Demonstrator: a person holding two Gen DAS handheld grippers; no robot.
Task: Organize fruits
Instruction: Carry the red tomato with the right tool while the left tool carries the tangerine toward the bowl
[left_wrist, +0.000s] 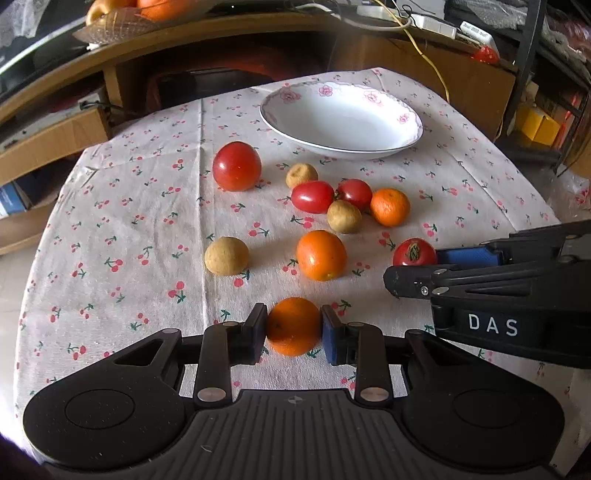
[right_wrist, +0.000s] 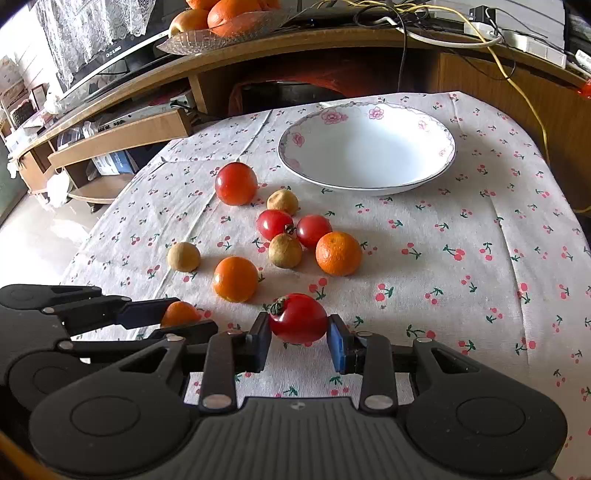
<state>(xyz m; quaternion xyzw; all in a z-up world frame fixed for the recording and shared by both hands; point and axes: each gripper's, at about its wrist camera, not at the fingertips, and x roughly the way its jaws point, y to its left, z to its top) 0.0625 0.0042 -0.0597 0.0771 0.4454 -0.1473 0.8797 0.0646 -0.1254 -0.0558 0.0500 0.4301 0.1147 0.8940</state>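
Left tool (left_wrist: 293, 328) clamped on an orange (left_wrist: 293, 325); right tool (right_wrist: 298, 334) brackets a tomato (right_wrist: 297, 318), contact unclear

A cloth-covered table (left_wrist: 122, 229) fills the middle of both views. A bowl (left_wrist: 341, 122) sits on it toward the upper right of the left wrist frame, nothing inside it. Below the bowl, fruits lie scattered on the cloth: one tomato (left_wrist: 236, 166) at centre left, a tight cluster (left_wrist: 347, 201) to its right, and a lone round fruit (left_wrist: 226, 256) lower left. Behind the table, at the top of the frame, runs a shelf (right_wrist: 295, 48) with a dish of fruit (right_wrist: 221, 26) on it.
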